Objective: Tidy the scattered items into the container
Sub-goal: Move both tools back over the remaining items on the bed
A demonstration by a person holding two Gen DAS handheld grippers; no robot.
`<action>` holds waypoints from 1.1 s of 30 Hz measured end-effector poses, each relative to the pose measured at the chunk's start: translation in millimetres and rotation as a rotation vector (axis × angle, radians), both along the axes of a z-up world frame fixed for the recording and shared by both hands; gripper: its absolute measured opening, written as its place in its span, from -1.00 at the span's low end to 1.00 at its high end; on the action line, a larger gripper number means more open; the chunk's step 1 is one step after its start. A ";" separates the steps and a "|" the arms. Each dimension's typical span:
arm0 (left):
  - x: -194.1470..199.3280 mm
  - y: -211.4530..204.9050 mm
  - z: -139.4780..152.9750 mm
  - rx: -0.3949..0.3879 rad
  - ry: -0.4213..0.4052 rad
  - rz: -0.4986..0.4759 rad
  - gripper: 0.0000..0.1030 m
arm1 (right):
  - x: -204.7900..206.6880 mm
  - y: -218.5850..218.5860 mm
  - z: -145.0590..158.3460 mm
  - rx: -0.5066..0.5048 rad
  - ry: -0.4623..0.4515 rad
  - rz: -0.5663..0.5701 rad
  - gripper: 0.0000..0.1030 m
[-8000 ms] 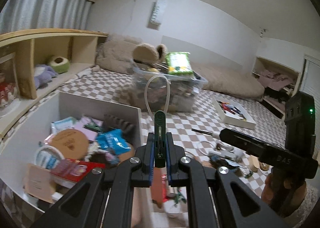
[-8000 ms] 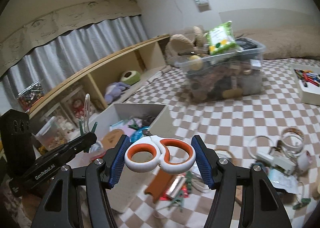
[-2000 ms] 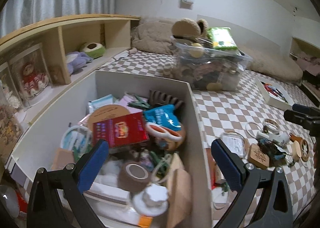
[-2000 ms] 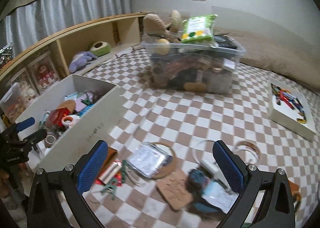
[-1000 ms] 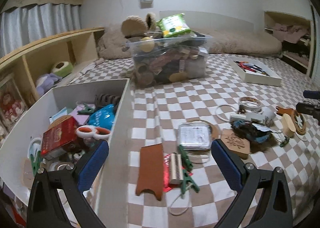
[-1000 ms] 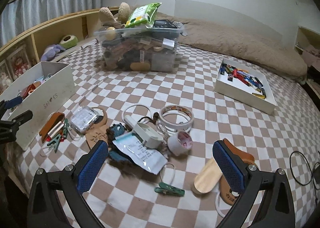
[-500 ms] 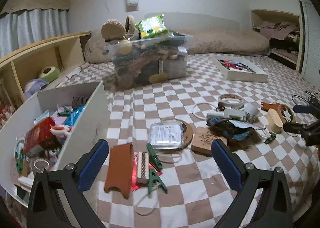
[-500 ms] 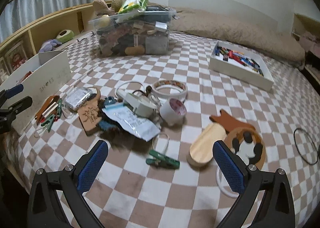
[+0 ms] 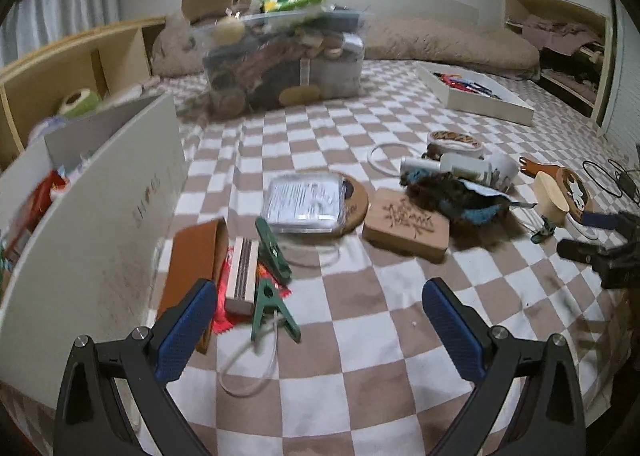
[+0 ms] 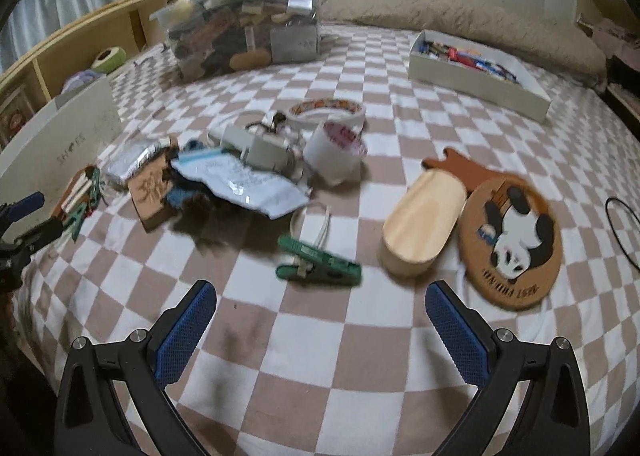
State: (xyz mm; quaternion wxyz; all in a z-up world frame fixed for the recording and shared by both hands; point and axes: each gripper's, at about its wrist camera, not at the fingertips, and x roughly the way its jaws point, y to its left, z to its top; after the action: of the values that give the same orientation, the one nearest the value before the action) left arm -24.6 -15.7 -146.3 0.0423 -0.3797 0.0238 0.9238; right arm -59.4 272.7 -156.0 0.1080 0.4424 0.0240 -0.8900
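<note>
From the left wrist we saw our left gripper (image 9: 320,330) spread wide and empty above the checked blanket (image 9: 360,376). The white box (image 9: 92,216) stood at its left, things visible inside. Just right of the box lay a brown case (image 9: 192,256), a harmonica (image 9: 243,274) and two green pegs (image 9: 272,308), with a foil pack (image 9: 306,200) and a wooden block (image 9: 406,228) farther right of it. From the right wrist we saw our right gripper (image 10: 320,330) also wide apart, holding nothing. A green peg (image 10: 318,260) lay ahead, well right of the box (image 10: 60,144), with a wooden lid (image 10: 424,216) and a panda coaster (image 10: 512,240) farther right still.
</note>
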 end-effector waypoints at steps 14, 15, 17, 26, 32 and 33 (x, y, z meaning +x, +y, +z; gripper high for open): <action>-9.4 -24.9 -35.3 0.129 -0.152 0.052 1.00 | 2.9 -5.3 -21.6 0.069 -0.042 -0.022 1.00; -8.8 -26.1 -36.3 0.137 -0.152 0.053 1.00 | 3.0 -6.1 -22.0 0.075 -0.038 -0.016 1.00; -7.7 -24.9 -36.4 0.128 -0.151 0.045 1.00 | 4.7 -8.2 -23.1 0.091 -0.030 -0.004 1.00; -12.1 -36.5 -43.3 0.216 -0.180 0.068 1.00 | 3.6 -6.1 -27.0 0.069 -0.042 -0.002 1.00; -12.0 -45.3 -39.9 0.305 -0.170 0.084 1.00 | 5.0 -4.5 -28.4 0.054 -0.023 0.001 1.00; -11.6 -44.2 -39.5 0.299 -0.166 0.083 0.99 | 5.1 -4.7 -28.5 0.055 -0.021 0.001 1.00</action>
State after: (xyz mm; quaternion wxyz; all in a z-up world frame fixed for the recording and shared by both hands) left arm -36.2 -60.0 -185.8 0.0622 -0.4446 -0.1332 0.8836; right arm -54.3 268.0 -184.5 0.0964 0.4544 0.0478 -0.8843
